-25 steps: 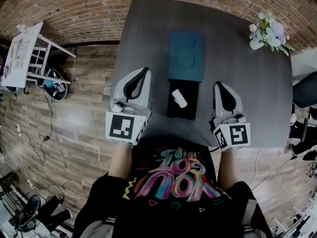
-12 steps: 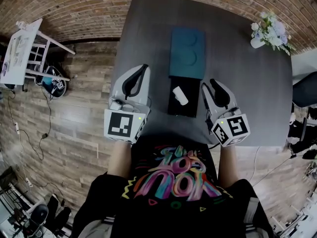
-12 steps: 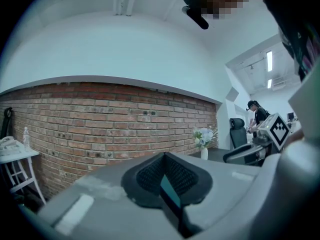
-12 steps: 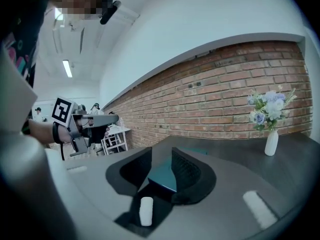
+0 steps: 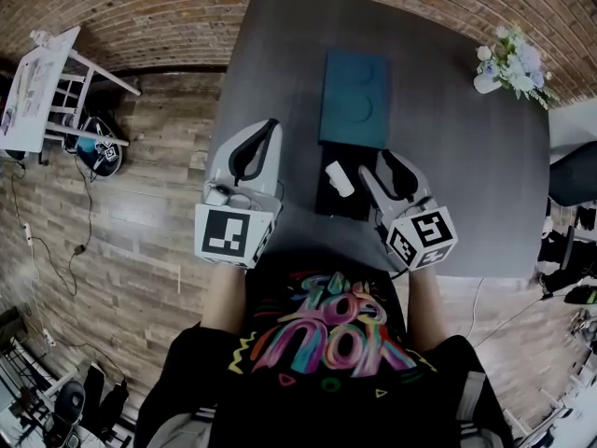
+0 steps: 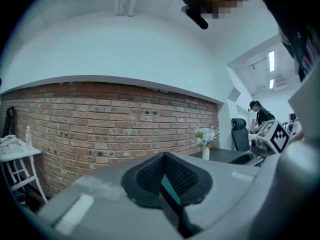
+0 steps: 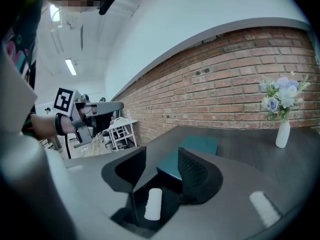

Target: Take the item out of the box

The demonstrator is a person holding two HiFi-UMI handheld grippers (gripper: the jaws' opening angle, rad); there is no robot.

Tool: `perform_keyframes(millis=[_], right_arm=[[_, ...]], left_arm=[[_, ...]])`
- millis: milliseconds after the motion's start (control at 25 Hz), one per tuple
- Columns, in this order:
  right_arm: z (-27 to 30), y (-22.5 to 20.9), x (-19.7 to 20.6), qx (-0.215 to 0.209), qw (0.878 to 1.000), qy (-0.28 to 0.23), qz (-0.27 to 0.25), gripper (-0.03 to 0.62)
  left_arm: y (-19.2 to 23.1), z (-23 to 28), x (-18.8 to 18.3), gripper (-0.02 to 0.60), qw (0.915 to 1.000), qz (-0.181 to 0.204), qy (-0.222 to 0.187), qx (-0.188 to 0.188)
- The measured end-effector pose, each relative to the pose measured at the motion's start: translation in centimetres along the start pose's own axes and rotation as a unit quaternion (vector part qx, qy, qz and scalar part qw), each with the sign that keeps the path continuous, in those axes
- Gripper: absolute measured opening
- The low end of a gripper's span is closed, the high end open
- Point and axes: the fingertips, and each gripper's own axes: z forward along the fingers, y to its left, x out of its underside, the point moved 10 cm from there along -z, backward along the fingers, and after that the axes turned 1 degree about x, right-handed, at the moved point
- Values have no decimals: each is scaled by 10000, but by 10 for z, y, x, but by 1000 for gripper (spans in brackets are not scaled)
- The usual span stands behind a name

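Observation:
On the dark grey table (image 5: 448,166) lies an open black box (image 5: 354,199) with a small white item (image 5: 339,178) inside. A teal lid (image 5: 353,101) lies just beyond the box. My right gripper (image 5: 375,164) sits at the box's right edge, angled toward it. Its jaws are opening, and nothing is pressed between them. In the right gripper view the item (image 7: 153,204) lies in the box (image 7: 172,196) below the right gripper (image 7: 163,152), with the lid (image 7: 200,145) behind. My left gripper (image 5: 271,126) rests left of the box, jaws together, and the left gripper view shows the left gripper (image 6: 164,156) holding nothing.
A vase of pale flowers (image 5: 508,63) stands at the table's far right corner. A white stand (image 5: 42,91) is on the wooden floor to the left, and an office chair (image 5: 574,171) is at the right. A brick wall (image 5: 140,17) runs behind the table.
My right gripper has moved left to the box's edge and turned toward it, and its jaws have spread apart. The left gripper has hardly moved.

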Motion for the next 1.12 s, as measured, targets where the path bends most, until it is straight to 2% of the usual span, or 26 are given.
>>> perform_keyframes(millis=[320, 720, 920, 1120], right_arm=[[25, 10, 30, -317, 9962, 769, -270, 207], [45, 8, 57, -350, 9915, 1196, -385, 209], [59, 15, 70, -498, 9820, 1618, -840, 209], [71, 20, 80, -602, 9735, 1968, -995, 206]], left_arm=[[0, 1, 3, 2, 10000, -75, 23, -32], [-1, 0, 7, 2, 9999, -94, 59, -26], [0, -1, 6, 2, 9999, -113, 64, -25], [2, -2, 7, 2, 9999, -114, 59, -40]])
